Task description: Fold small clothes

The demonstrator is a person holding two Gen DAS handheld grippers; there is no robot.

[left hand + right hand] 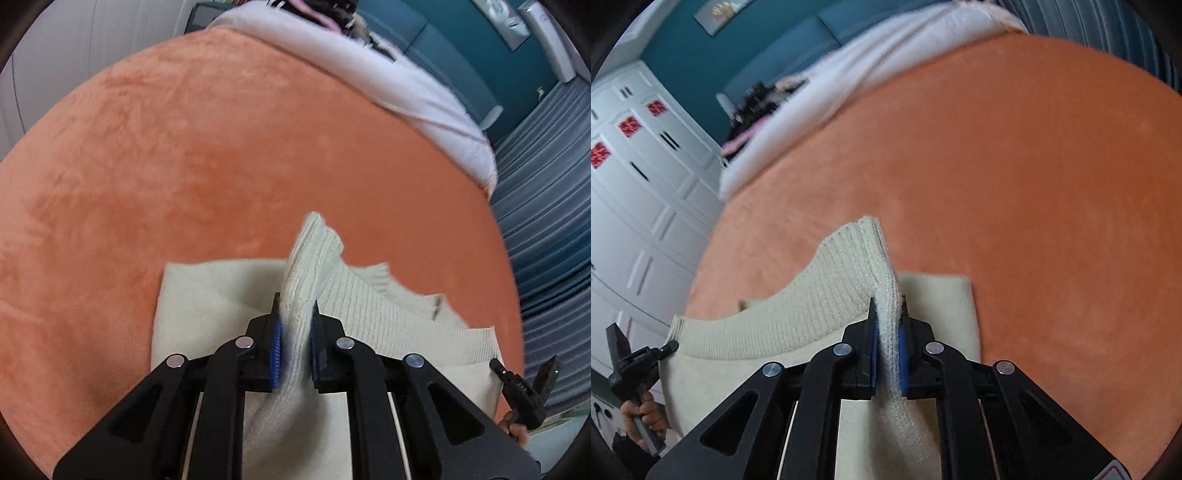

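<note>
A cream ribbed knit garment [369, 306] lies on an orange plush blanket [184, 166]. My left gripper [295, 314] is shut on a raised fold of the garment, which sticks up between the blue pads. My right gripper [888, 310] is shut on another raised fold of the same garment [798, 317]. Both hold the ribbed edge lifted above a flat layer of the cloth [945, 302]. The right gripper's handle shows at the right edge of the left wrist view [524, 391]; the left gripper's handle and hand show at the left of the right wrist view [635, 369].
A white duvet [388, 85] lies along the far side of the blanket [1034, 184], with dark and pink clothes [325, 11] beyond it. A white wardrobe [639, 192] and a teal wall [701, 55] stand to the side. Striped bedding [546, 221] lies past the blanket's edge.
</note>
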